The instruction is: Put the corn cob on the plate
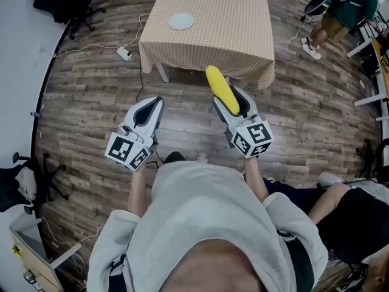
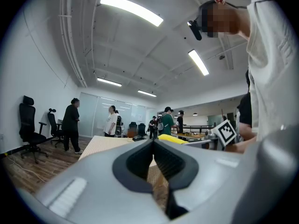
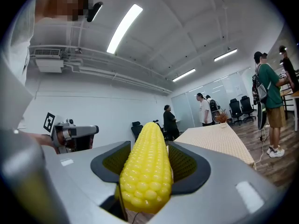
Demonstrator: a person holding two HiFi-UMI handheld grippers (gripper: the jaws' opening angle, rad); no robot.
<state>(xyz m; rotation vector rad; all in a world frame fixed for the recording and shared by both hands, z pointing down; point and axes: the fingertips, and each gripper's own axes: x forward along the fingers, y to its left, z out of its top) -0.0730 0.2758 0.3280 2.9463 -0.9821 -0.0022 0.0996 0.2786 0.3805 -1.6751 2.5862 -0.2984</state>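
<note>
A yellow corn cob [image 1: 221,90] is held in my right gripper [image 1: 233,102], which is shut on it. The cob's tip points toward the table. In the right gripper view the cob [image 3: 145,169] fills the gap between the jaws and sticks out past them. A small white plate [image 1: 181,21] lies on the far left part of a table with a tan checked cloth [image 1: 213,29]. My left gripper [image 1: 152,107] is shut with nothing in it and hangs level with the right one, over the floor short of the table. Its jaws meet in the left gripper view [image 2: 153,143].
I stand on a wood-plank floor [image 1: 97,102] about a step from the table's near edge. A power strip and cables [image 1: 124,53] lie left of the table. Office chairs [image 1: 67,5] stand at the far left. One person [image 1: 343,8] stands at the far right, another sits near right [image 1: 352,212].
</note>
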